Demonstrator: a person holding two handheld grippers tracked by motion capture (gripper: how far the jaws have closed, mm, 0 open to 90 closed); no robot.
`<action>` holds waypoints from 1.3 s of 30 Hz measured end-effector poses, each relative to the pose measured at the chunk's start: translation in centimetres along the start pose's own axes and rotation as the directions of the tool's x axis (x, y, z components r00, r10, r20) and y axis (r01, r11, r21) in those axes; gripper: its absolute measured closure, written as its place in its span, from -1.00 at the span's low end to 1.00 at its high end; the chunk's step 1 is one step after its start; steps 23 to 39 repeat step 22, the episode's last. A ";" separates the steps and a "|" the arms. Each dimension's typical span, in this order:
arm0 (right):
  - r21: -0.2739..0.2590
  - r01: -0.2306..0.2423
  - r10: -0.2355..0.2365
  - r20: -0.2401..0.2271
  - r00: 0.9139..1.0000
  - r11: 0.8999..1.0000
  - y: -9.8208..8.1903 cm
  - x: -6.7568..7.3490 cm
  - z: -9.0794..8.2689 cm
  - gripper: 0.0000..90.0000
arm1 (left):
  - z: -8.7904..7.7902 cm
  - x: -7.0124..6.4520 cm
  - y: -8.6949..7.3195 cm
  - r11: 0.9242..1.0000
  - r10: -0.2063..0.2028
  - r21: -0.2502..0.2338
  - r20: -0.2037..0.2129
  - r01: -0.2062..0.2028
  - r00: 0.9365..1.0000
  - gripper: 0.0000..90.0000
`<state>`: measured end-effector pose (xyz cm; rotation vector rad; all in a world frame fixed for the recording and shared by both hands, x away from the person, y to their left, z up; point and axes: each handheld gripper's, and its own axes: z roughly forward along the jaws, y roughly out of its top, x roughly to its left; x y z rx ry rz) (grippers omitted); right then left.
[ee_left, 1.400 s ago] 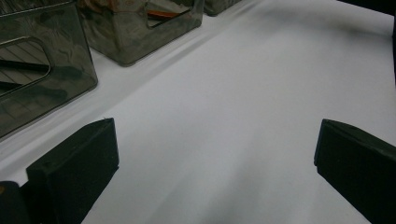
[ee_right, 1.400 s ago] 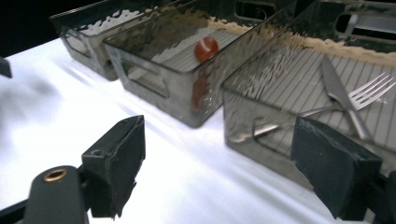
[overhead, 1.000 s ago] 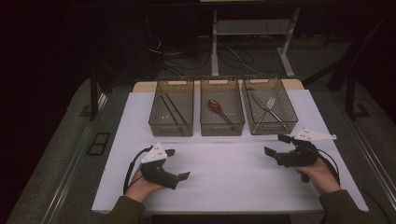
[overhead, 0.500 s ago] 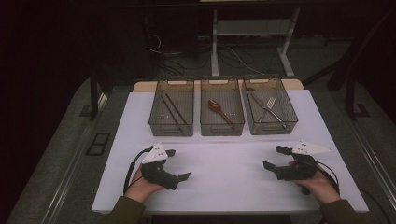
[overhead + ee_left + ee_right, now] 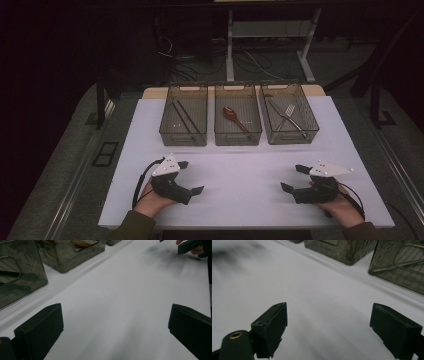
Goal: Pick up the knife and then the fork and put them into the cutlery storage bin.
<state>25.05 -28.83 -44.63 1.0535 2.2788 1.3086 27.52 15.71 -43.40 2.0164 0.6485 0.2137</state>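
White table cover [image 5: 240,175] lies bare between both grippers; left gripper [image 5: 192,177] and right gripper [image 5: 292,177] gape, grasping nothing. Settle them gently, well short of the far bins [image 5: 238,137].

left bin [image 5: 20,275]: cut off at frame edge | contents [image 5: 10,273]: blurred, unidentifiable

Black left gripper [image 5: 192,177] and right gripper [image 5: 292,178], white three-cornered plates, black cables, olive sleeves
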 end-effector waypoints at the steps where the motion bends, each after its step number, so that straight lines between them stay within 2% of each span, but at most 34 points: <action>1: 0.001 0.000 0.000 -0.003 1.000 1.000 -0.1 0.0 0.0 -0.69 | 0.0 0.0 0.0 1.000 0.000 0.000 0.000 0.000 1.000 -1.00; 39: -0.001 -0.001 0.001 -0.006 1.000 1.000 -0.1 -0.2 -0.2 -0.69 | 0.1 -0.1 0.0 1.000 0.005 0.005 0.004 -0.005 1.000 -1.00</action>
